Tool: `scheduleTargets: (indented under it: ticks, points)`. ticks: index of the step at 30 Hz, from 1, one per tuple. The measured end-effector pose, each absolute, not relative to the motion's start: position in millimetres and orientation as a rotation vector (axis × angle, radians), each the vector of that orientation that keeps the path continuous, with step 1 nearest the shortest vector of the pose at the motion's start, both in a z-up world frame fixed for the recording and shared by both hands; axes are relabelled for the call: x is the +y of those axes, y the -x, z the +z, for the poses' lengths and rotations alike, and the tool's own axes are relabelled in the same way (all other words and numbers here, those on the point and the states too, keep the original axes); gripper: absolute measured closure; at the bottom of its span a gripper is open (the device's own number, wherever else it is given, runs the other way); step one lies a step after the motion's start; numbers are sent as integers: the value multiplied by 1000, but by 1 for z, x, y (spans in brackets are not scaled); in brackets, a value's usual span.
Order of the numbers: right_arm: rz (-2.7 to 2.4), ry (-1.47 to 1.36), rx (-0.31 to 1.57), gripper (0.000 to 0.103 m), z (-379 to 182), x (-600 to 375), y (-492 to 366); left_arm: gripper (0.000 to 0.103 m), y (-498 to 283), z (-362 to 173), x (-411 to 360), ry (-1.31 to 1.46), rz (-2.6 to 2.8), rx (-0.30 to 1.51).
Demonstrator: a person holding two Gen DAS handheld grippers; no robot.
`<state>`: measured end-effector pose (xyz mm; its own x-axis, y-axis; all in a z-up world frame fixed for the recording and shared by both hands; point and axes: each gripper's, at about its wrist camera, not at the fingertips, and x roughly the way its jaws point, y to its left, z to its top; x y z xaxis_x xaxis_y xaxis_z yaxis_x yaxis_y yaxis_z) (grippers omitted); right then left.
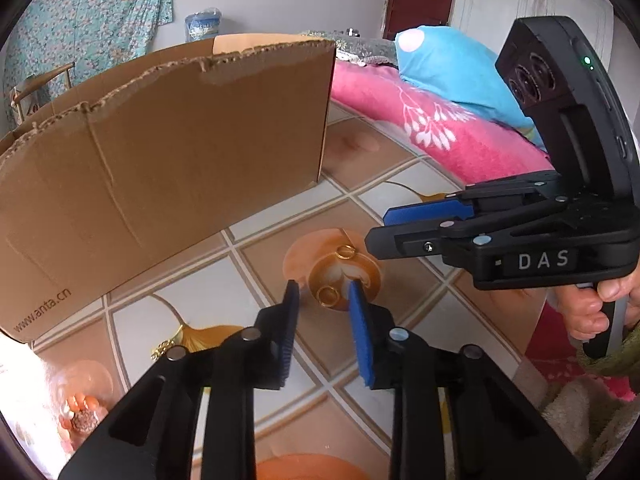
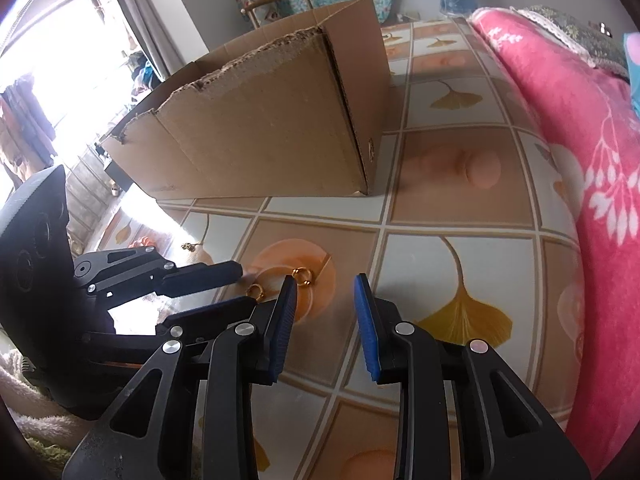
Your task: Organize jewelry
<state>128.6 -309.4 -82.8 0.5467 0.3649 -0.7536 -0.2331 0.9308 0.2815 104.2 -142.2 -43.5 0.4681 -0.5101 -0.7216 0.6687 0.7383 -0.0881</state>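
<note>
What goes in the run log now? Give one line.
left gripper: open, astride near ring | right gripper: open, beside far ring | rings: on pink dish

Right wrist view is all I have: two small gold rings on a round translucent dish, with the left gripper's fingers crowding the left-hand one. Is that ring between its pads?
Observer: Yes. In the left wrist view, that gold ring lies in the gap of the left gripper, and neither pad touches it.
Operator: And the other one?
Observer: The second gold ring sits towards the far edge of the round translucent dish, just short of the right gripper.
Operator: Anything else to sort?
Observer: A clear dish at lower left holds what look like orange beads.
</note>
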Motion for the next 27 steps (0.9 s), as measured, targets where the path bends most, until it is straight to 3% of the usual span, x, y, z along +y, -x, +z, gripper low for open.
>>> scheduleTargets:
  ticks: [11, 27]
  points:
    - [358, -175, 919, 74, -82, -314, -131, 92, -103, -45, -152, -298, -710, 783]
    - [376, -36, 895, 74, -80, -288, -127, 93, -105, -44, -132, -277, -650, 796]
